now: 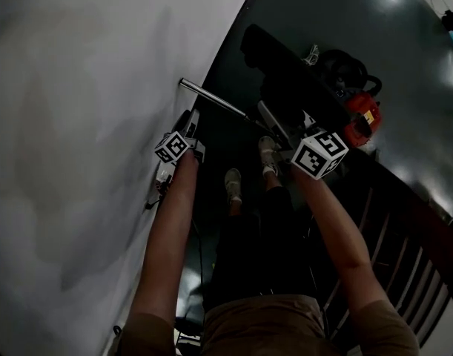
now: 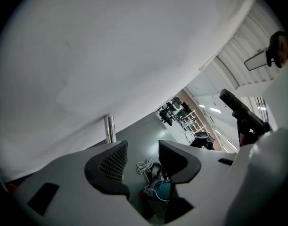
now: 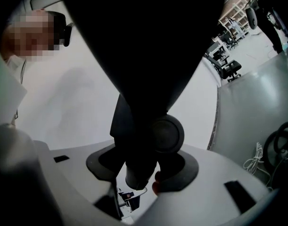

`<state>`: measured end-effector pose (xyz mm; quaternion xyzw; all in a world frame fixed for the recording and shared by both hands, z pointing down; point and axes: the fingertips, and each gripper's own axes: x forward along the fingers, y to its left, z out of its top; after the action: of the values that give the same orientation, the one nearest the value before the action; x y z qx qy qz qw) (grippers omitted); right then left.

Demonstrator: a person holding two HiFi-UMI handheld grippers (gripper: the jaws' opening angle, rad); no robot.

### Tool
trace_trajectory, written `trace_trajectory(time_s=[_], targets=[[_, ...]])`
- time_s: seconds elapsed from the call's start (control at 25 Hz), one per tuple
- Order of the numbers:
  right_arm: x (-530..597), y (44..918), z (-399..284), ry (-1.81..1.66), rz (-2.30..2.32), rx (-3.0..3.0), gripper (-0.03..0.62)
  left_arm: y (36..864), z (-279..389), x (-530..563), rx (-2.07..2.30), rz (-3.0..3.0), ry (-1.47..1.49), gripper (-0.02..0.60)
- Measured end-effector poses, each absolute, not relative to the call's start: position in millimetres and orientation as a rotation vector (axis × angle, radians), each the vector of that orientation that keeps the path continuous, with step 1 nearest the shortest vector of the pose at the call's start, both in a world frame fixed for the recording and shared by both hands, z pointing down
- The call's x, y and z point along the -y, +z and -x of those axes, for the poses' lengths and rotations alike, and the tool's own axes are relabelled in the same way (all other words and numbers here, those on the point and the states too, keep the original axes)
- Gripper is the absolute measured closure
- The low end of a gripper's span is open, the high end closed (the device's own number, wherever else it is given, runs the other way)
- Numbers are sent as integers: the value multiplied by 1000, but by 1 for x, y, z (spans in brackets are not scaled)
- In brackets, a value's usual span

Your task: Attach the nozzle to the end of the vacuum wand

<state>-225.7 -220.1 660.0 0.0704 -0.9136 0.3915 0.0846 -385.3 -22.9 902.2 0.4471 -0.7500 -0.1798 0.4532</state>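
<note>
The silver vacuum wand (image 1: 211, 99) lies slanted on the dark floor beside the white wall. Its open metal end (image 2: 109, 128) shows just beyond the left jaw in the left gripper view. My left gripper (image 1: 192, 119) (image 2: 143, 157) hangs close to the wand, jaws open with nothing between them. My right gripper (image 1: 279, 128) (image 3: 144, 161) is shut on the neck of the black floor nozzle (image 3: 139, 126). The nozzle's long dark head (image 1: 293, 76) stretches out above the gripper, right of the wand. Its tube end pokes down between the pads.
A white wall (image 1: 78, 124) fills the left side. The red-and-black vacuum body (image 1: 362, 117) lies at the right on the floor. A white cable (image 2: 144, 166) and a teal object (image 2: 160, 189) lie ahead of the left jaws. My shoes (image 1: 232, 184) are below, with slatted rails (image 1: 404, 258) at the lower right.
</note>
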Motion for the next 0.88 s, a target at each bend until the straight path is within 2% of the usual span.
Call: trace_trajectory(time_s=[0.2, 0.64, 0.84, 0.88], targets=[[229, 686, 236, 1204, -128, 2734, 395, 964, 390, 54, 1826, -1121, -398, 383], [228, 717, 236, 1222, -156, 2709, 395, 1045, 409, 65, 1793, -968, -406, 298], [228, 723, 233, 1199, -200, 2702, 395, 1067, 420, 56, 1792, -870, -399, 300], [227, 726, 233, 1194, -208, 2697, 395, 1071, 425, 55, 1786, -866, -409, 357]])
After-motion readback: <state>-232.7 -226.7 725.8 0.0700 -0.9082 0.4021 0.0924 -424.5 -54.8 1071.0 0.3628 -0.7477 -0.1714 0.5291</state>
